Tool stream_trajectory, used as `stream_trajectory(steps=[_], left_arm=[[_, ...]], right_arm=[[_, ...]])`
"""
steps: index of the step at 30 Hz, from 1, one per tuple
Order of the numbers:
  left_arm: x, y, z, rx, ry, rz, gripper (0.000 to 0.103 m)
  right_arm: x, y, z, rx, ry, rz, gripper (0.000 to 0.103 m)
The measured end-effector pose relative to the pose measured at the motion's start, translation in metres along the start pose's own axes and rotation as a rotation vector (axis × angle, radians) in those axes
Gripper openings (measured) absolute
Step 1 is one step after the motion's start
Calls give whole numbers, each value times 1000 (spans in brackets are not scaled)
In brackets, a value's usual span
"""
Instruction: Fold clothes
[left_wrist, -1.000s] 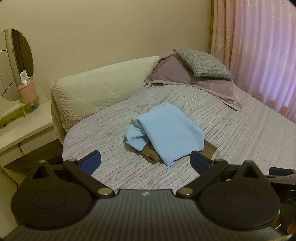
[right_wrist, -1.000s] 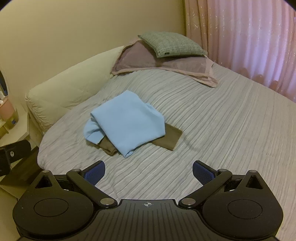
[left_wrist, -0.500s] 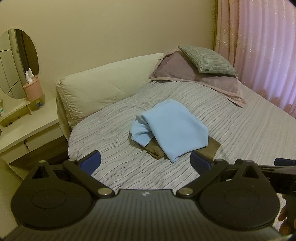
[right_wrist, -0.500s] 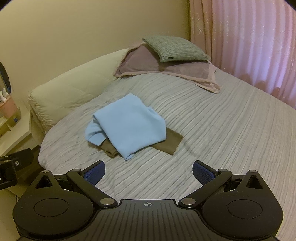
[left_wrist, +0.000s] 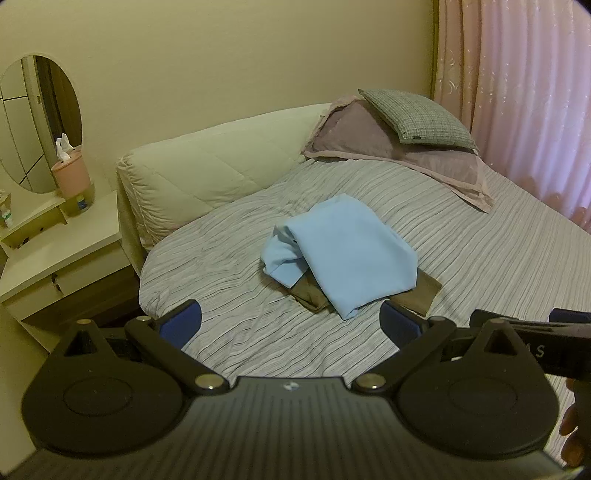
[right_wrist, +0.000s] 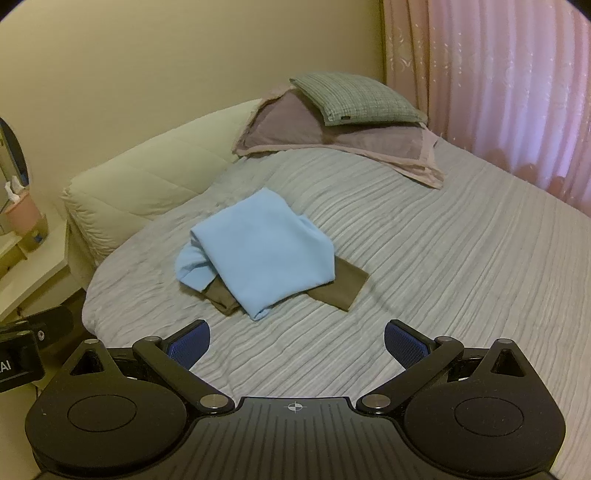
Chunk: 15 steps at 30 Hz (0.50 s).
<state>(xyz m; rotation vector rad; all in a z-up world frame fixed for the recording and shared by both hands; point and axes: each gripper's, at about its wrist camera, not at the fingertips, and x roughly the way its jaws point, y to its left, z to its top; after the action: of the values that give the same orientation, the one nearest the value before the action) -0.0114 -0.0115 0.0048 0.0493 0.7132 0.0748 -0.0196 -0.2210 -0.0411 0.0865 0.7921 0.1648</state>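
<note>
A light blue garment (left_wrist: 347, 254) (right_wrist: 262, 251) lies loosely folded on the striped bedspread, on top of a brown garment (left_wrist: 417, 291) (right_wrist: 340, 286) whose ends stick out beneath it. My left gripper (left_wrist: 290, 323) hovers open over the near part of the bed, short of the pile, with nothing between its blue pads. My right gripper (right_wrist: 297, 343) is also open and empty, held back from the pile. The right gripper's black body (left_wrist: 532, 332) shows at the right edge of the left wrist view.
The bed (right_wrist: 461, 258) has a cream padded headboard (left_wrist: 207, 170), with a mauve pillow (right_wrist: 332, 133) and a grey checked cushion (right_wrist: 354, 98) at the far end. Pink curtains (right_wrist: 509, 85) hang on the right. A white dresser (left_wrist: 62, 254) with an oval mirror and a pink tissue holder (left_wrist: 70, 177) stands left.
Both views have shifted slightly, so the pile sits a little further right and higher in frame. The clothes have not moved and both grippers stayed open.
</note>
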Motion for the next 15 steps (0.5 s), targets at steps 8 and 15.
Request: stream_trajectory(steps=[8,15], left_arm=[[-6,-7,-7,-4,-9,24,102],[-10,-10,-13,-2,-6,46,102]], right_arm=[[-4,-4,0,-10,-1,28,103],[-4,-3,-1,-12,4,48,103]])
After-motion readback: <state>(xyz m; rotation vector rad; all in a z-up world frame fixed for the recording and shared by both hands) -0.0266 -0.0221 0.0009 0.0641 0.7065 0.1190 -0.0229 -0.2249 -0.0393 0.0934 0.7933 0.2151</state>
